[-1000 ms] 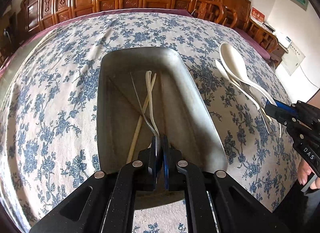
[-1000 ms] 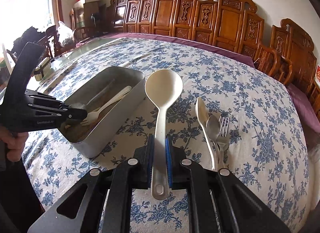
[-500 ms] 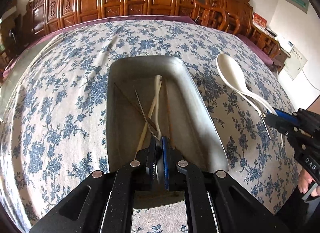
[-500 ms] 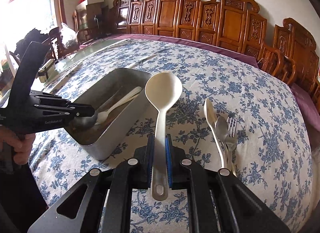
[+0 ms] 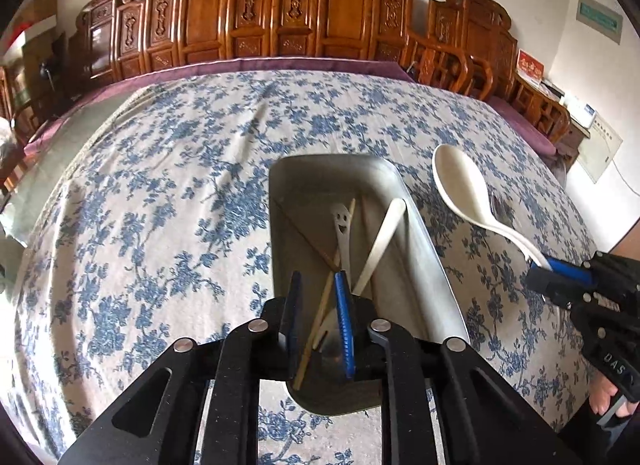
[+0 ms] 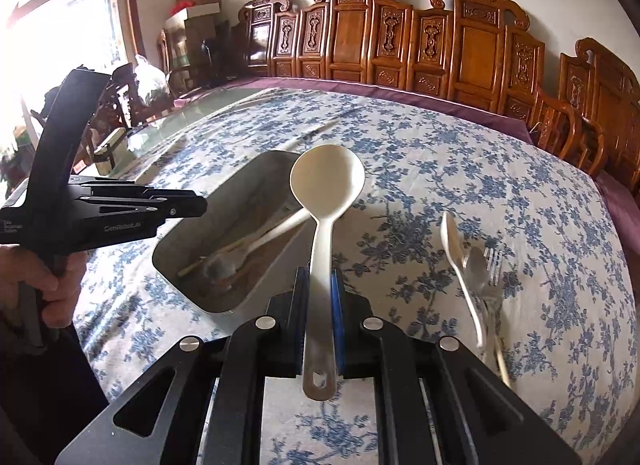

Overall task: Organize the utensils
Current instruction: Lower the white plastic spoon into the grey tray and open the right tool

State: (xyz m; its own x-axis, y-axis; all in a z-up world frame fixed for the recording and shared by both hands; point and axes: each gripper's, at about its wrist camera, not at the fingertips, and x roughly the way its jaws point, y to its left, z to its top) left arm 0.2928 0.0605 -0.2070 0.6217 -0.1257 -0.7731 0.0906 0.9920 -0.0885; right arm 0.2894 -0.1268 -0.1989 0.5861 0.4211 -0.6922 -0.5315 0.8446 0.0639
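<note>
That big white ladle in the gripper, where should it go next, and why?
Probably sideways over the metal tray, then down. The right gripper is shut on the ladle, its bowl already above the tray's rim; the left gripper has just been opening with nothing between its jaws.

Carved reddish-brown wooden chairs [image 5: 288,21] lined the wall beyond my table's blue-flowered white cloth [image 5: 160,193]; brown cardboard boxes [image 6: 198,5] were stacked near the window.

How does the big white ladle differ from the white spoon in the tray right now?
The white ladle is clamped by its handle in the right claw and held above the tablecloth; the white spoon lies loose in the metal tray, leaning on its wall. The ladle has a broad round bowl and a hanging hole; the spoon is slimmer. Both are plain white.
</note>
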